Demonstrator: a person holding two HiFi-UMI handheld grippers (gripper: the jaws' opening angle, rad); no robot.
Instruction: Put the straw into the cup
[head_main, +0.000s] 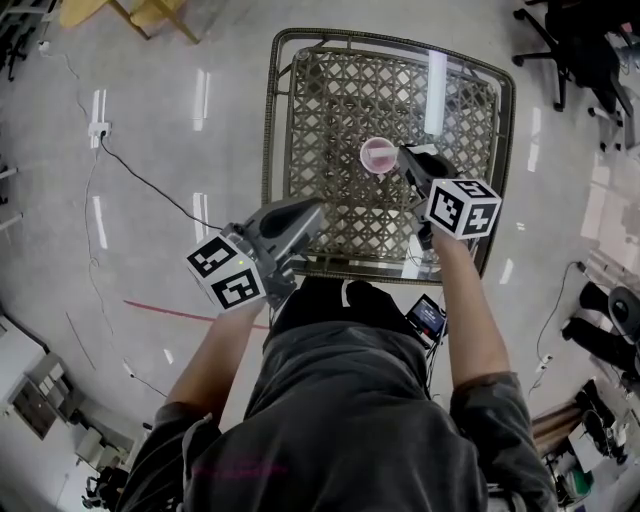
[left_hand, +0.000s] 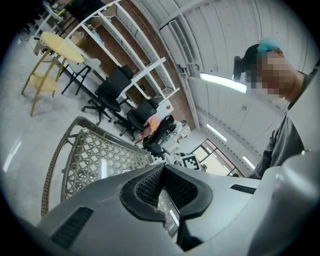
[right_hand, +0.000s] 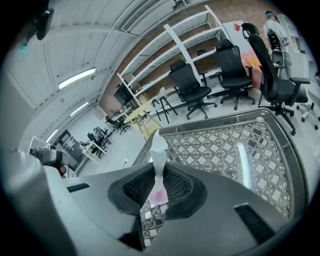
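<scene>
**TABLE STATION: SURFACE, ROOM, INVENTORY**

Surface: one lattice-woven table (head_main: 330, 120) with a glossy top, set on a pale polished floor (head_main: 150, 100).

Room: left of the table, one black cable (head_main: 150, 185) across the floor to one white power strip (head_main: 98, 130). Beyond the table's far edge, black office chairs (right_hand: 192, 87) and white shelving (right_hand: 165, 55) against a brick wall, under ceiling strip lights.

Inventory, left to right across the table:

- One left gripper (head_main: 315, 210): over the table's near-left corner, jaws drawn together to a narrow slit, gripping nothing.
- One cup (head_main: 378, 155): pink, upright, mouth open, on the table top right of centre toward the far edge.
- One straw (right_hand: 158, 165): white-wrapped, pink patch at its lower end, outside the cup, standing up between the right gripper's pads above the table.
- One right gripper (head_main: 405, 158): over the table's right half, tip just beside the cup's right side, clenched on the straw.
</scene>
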